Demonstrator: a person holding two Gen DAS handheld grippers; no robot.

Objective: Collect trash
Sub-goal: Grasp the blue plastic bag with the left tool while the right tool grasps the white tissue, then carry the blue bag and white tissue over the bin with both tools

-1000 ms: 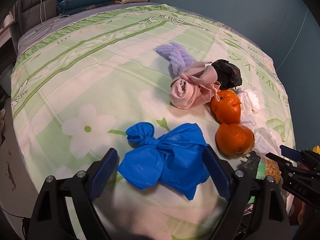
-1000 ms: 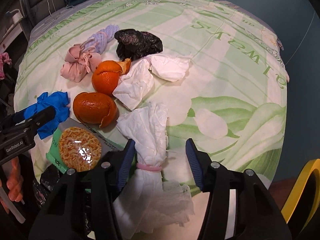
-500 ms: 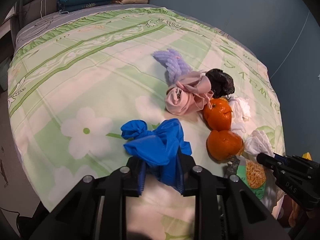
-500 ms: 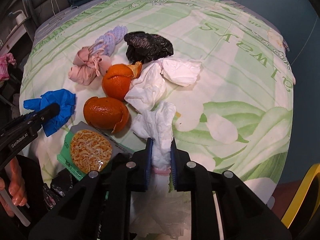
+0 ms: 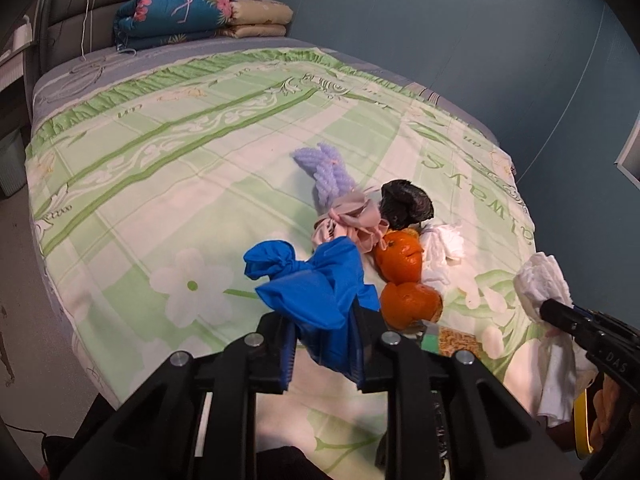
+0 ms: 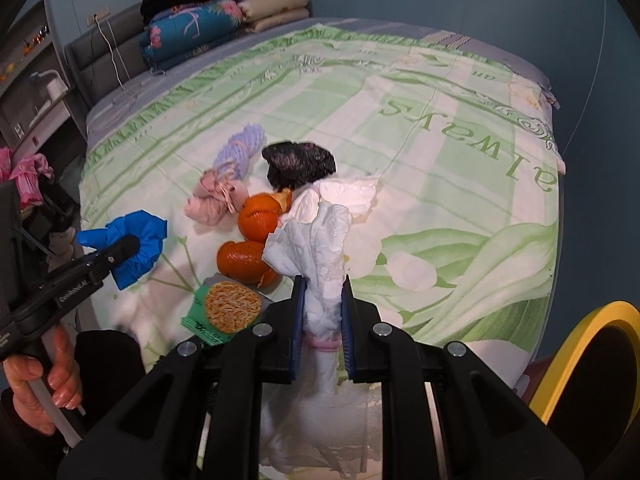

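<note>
My left gripper (image 5: 325, 334) is shut on a knotted blue plastic bag (image 5: 310, 286) and holds it above the bed. It also shows in the right wrist view (image 6: 132, 240). My right gripper (image 6: 323, 304) is shut on a white tissue bundle (image 6: 320, 246) tied with a pink band, lifted off the bed; the bundle also shows in the left wrist view (image 5: 542, 280). On the bed lie two orange peels (image 6: 262, 216) (image 6: 244, 262), a black bag (image 6: 300, 164), a pink bundle (image 6: 216, 202), a lilac bundle (image 6: 240, 150), white tissues (image 6: 348, 194) and a noodle packet (image 6: 228, 312).
The green flowered bedspread (image 6: 440, 160) covers the bed. Folded quilts (image 5: 192, 16) are stacked at the headboard. A yellow-rimmed bin (image 6: 592, 392) stands at the bed's right front corner. Shelves (image 6: 36, 80) stand at the left.
Both grippers shut, the left on the blue bag and the right on the white tissue bundle, and both have lifted their loads off the bed.
</note>
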